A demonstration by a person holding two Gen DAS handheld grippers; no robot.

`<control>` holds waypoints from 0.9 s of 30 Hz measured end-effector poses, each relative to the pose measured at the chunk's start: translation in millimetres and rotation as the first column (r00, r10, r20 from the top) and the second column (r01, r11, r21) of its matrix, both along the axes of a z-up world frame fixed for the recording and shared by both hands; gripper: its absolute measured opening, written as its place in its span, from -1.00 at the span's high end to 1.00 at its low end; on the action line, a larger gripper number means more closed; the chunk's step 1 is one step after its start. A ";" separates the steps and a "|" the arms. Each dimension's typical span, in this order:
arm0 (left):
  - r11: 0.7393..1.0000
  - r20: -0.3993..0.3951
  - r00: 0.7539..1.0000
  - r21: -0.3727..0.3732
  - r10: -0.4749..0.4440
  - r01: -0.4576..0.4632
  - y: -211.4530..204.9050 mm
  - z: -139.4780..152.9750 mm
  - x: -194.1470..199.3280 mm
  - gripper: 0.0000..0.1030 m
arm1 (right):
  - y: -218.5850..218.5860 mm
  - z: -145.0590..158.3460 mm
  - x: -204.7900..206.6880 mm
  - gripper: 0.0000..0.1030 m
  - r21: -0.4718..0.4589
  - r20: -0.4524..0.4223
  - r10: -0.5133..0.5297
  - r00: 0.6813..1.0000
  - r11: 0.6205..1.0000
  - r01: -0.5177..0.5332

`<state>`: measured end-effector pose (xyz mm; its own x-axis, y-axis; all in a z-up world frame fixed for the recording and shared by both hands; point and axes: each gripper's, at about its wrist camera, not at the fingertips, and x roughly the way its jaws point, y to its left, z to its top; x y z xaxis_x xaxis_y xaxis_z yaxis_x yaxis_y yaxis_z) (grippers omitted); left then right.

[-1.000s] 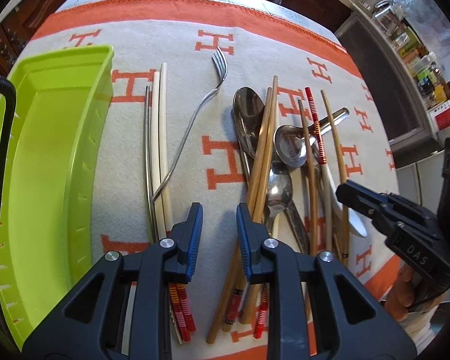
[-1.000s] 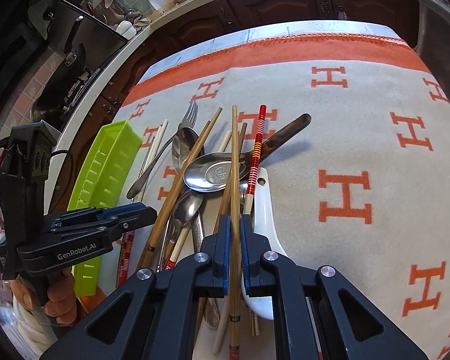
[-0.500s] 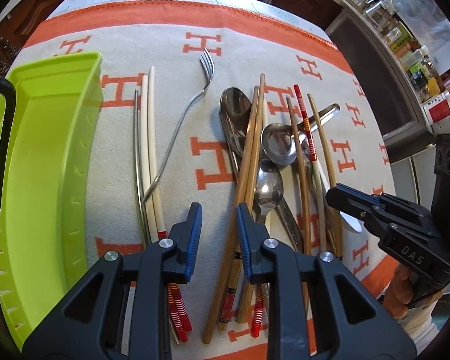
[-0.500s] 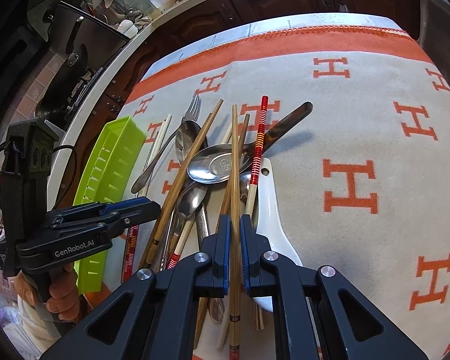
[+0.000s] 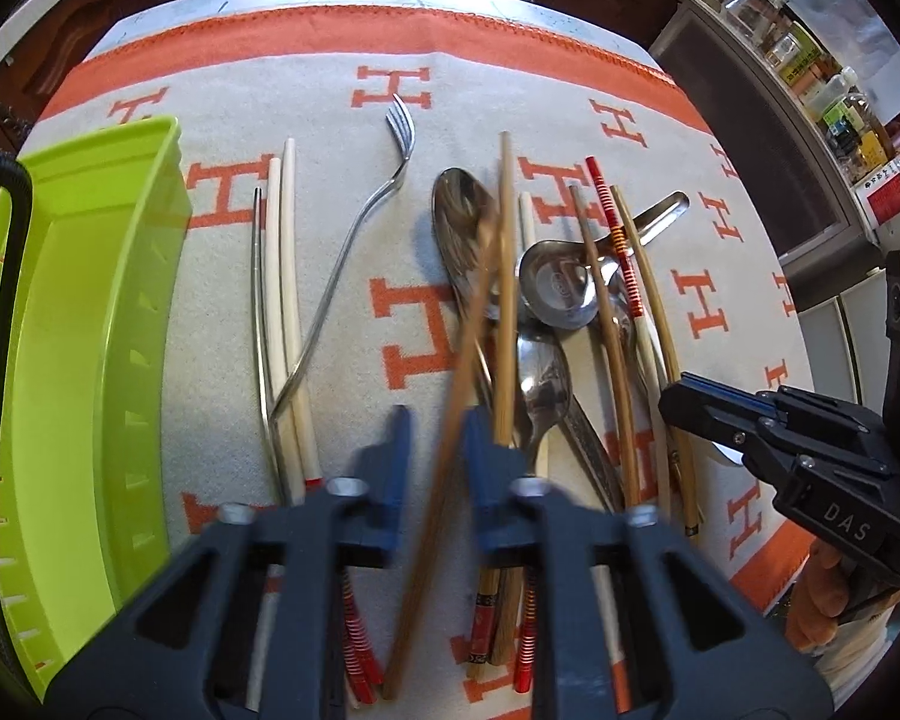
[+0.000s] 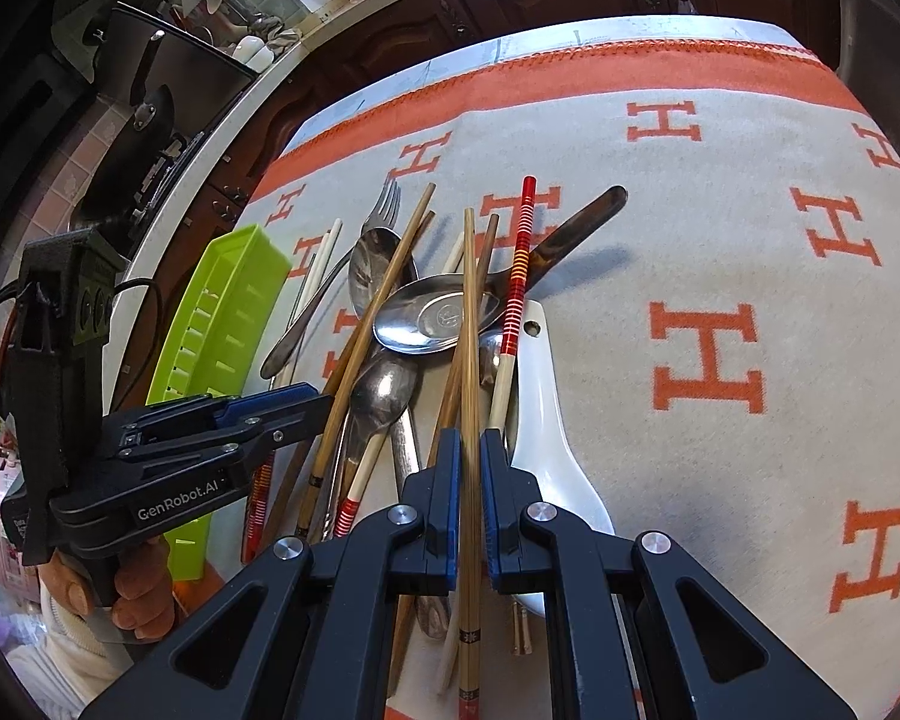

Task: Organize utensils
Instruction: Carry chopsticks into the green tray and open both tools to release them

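Several chopsticks, metal spoons (image 5: 555,288) and a fork (image 5: 399,126) lie heaped on an orange-and-grey cloth. My left gripper (image 5: 438,420) hangs over the heap's left side with its jaws closing. A brown chopstick (image 5: 480,324) runs slanted between them, against the right pad, with a gap still showing on its left. In the right wrist view the left gripper (image 6: 324,405) touches that chopstick (image 6: 384,282). My right gripper (image 6: 469,444) is shut on a pale bamboo chopstick (image 6: 468,330) that points away over the spoons. A green tray (image 5: 90,300) stands at the left.
A white ceramic spoon (image 6: 546,420) lies just right of my right gripper. Cream chopsticks (image 5: 288,300) and a metal one lie between the fork and the tray. A red-striped chopstick (image 6: 519,270) crosses the spoons. Counters with jars and cookware ring the table.
The left jaws have narrowed and blur with motion. The brown chopstick between them has swung from lying straight to a slant. The right gripper keeps its hold and has not moved.
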<state>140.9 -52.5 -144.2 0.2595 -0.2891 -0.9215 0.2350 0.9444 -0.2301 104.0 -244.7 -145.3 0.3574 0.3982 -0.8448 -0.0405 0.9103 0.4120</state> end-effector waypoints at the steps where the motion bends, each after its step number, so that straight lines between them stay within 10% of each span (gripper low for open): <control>1: 1.000 0.012 1.000 0.015 0.005 -0.005 -1.0 1.8 -1.8 0.88 | -0.4 0.7 -0.4 0.88 0.004 -0.001 -0.002 1.000 1.000 0.002; 18: 0.994 0.255 0.965 0.063 0.066 -0.084 54.6 99.4 -67.8 0.91 | 44.9 76.8 -22.5 0.88 0.101 0.065 0.020 0.998 0.995 -0.027; 27: 0.970 0.276 0.938 0.061 0.212 -0.237 137.0 100.3 -79.0 0.91 | 134.0 102.8 -3.3 0.88 0.172 0.027 0.060 0.998 0.983 -0.064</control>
